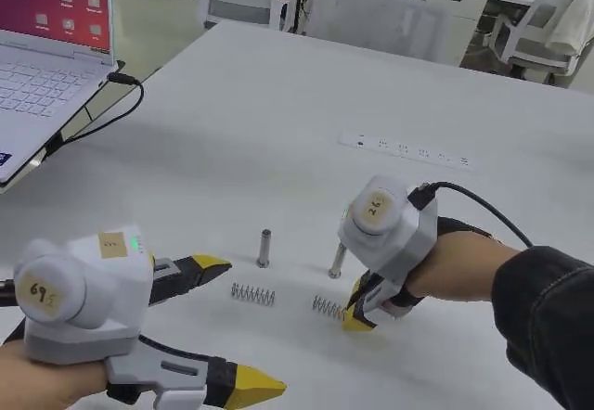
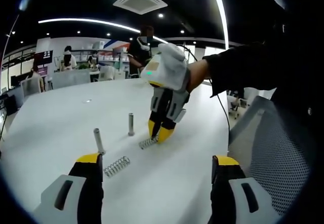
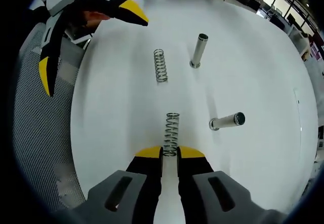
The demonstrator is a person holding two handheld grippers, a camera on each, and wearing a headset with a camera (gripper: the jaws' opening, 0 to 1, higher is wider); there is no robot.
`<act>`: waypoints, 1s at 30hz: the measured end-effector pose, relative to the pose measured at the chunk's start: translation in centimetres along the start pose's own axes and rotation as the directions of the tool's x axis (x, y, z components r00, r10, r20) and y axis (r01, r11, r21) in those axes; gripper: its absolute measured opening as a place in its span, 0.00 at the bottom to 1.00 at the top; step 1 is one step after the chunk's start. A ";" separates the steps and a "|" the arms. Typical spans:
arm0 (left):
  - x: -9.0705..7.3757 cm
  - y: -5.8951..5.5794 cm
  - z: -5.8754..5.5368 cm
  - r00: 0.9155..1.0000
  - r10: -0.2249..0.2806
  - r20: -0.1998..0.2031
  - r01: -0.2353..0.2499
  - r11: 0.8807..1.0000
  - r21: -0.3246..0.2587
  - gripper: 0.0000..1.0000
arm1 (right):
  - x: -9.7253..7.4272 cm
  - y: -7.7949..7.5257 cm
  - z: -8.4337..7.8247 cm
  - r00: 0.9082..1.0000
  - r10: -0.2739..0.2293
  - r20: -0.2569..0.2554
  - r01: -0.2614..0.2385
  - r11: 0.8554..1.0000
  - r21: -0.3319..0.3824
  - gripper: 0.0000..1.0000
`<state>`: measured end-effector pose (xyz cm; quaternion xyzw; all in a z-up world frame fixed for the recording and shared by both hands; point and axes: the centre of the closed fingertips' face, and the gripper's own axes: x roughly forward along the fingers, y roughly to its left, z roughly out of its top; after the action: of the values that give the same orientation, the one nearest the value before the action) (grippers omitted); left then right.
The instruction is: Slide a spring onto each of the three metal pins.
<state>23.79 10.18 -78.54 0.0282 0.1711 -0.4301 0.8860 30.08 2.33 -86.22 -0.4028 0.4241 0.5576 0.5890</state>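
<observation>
**Head view** — my left gripper [image 1: 243,328] hovers with its fingers wide apart. The free spring [image 1: 252,294] lies on the white table [image 1: 278,104] just past them. My right gripper [image 1: 357,317] pinches one end of the second spring [image 1: 327,307], close beside one pin [image 1: 337,260]. The other pin [image 1: 264,248] stands beyond the free spring.

**Left gripper view** — the free spring lies just inside my left finger.

**Right gripper view** — the second spring runs straight out from my clamped fingertips, with one pin to its right and the other farther ahead.
</observation>
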 end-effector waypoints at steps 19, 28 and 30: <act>0.2 -0.4 -0.1 1.000 -0.014 -0.013 0.015 1.000 0.016 0.79 | -1.5 1.0 0.4 1.000 0.007 0.021 -0.006 1.000 -0.030 0.08; 0.2 -0.6 0.1 1.000 -0.025 -0.019 0.025 0.999 0.027 0.72 | -2.9 2.5 1.3 0.997 0.053 0.061 -0.049 0.997 -0.059 0.08; 0.3 -0.7 0.1 0.999 -0.030 -0.021 0.031 0.999 0.029 0.71 | -3.2 2.8 1.4 0.996 0.062 0.066 -0.057 0.996 -0.072 0.08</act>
<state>23.50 9.51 -78.46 0.0429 0.1741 -0.4456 0.8771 27.32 2.79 -82.76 -0.3912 0.3959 0.6029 0.5716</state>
